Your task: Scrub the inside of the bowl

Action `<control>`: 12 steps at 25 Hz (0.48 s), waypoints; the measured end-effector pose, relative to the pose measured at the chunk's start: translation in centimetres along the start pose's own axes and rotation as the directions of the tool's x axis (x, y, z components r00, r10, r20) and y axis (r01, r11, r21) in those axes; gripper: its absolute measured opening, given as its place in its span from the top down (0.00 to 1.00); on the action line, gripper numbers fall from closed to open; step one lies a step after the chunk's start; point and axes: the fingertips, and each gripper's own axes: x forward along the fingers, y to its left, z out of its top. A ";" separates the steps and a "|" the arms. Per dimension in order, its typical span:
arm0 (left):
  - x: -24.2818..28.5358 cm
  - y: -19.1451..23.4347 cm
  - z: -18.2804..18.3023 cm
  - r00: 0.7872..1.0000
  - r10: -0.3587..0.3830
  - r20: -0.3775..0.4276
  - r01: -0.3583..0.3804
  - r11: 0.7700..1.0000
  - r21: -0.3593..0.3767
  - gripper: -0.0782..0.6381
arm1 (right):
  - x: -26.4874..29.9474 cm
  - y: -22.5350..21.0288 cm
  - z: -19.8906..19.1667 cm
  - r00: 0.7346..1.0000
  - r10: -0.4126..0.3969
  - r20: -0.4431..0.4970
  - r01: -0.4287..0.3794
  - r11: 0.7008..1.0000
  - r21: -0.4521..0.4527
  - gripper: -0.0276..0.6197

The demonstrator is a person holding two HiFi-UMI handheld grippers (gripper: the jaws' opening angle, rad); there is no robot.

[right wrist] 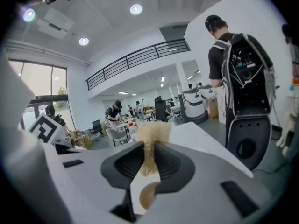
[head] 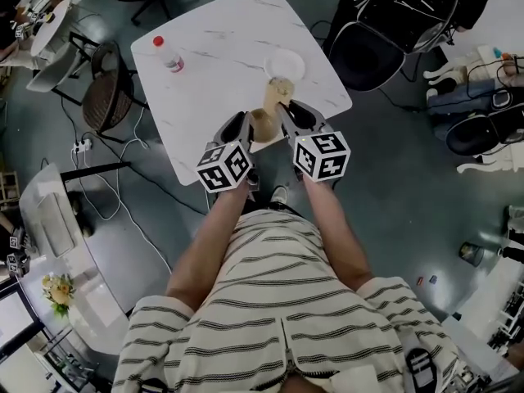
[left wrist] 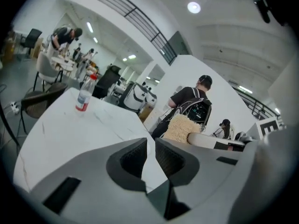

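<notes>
The white bowl (head: 286, 64) sits toward the table's (head: 205, 97) upper right edge, straight up the frame from the right gripper (right wrist: 148, 158). That gripper is clamped on a tan brush (head: 278, 93), bristles pointing at the bowl, just short of its rim. The left gripper (left wrist: 150, 154) is lower left, jaws nearly together and empty; the right is nearer

Overhead view plus low gripper views

near rim of the bowl (head: 287, 61) hidden behind scrubber (head: 278, 94)
</notes>
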 end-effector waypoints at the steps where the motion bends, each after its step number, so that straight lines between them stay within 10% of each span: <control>1: -0.2 -0.5 0.9 1.000 -0.003 0.023 0.002 0.999 0.045 0.81 | -0.2 0.1 0.8 1.000 -0.007 0.020 0.007 1.000 -0.005 0.85; 12: -2.8 -5.0 7.3 0.976 -0.076 0.203 0.000 0.937 0.349 0.82 | -1.1 3.1 4.9 0.991 -0.009 0.134 0.024 0.994 -0.106 0.85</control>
